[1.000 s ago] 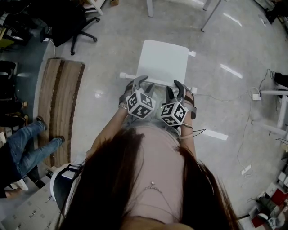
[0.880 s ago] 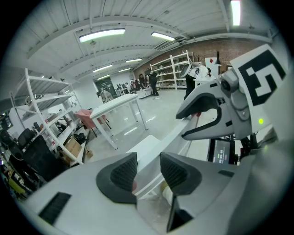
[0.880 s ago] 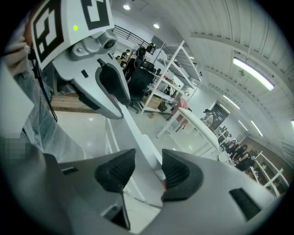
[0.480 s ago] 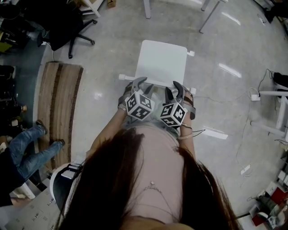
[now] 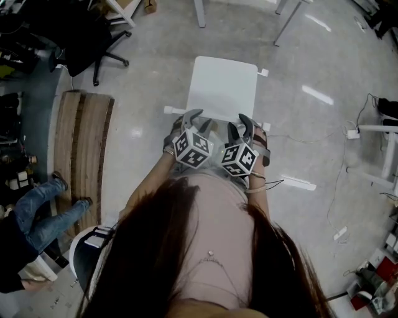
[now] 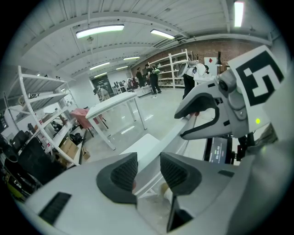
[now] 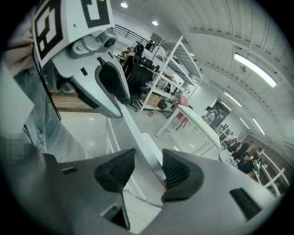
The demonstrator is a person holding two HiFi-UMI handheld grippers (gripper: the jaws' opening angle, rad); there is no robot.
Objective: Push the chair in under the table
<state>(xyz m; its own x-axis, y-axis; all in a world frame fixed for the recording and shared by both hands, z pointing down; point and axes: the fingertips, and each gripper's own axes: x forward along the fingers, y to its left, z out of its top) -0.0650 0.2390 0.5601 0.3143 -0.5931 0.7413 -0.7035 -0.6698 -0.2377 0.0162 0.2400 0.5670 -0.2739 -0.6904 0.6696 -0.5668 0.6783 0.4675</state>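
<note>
The white chair [image 5: 222, 87] stands on the grey floor in front of me, its seat pointing away. My left gripper [image 5: 194, 121] and right gripper [image 5: 241, 127] sit side by side on the top rail of its backrest. In the left gripper view the rail [image 6: 177, 133] runs between the jaws of the left gripper [image 6: 148, 172], which are shut on it. The right gripper [image 7: 149, 172] grips the same rail [image 7: 138, 133]. White table legs [image 5: 200, 12] show just beyond the chair; the table [image 6: 117, 102] stands ahead.
A black office chair [image 5: 93, 37] stands far left, and a brown ribbed mat [image 5: 81, 149] lies beside me. A person in jeans [image 5: 37, 205] is at the left edge. Cables and a power strip [image 5: 354, 133] lie on the right. White shelving [image 6: 36, 114] lines the left side.
The chair and both grippers on its backrest have slid a little forward across the floor. The person in jeans at the left has shifted their legs.
</note>
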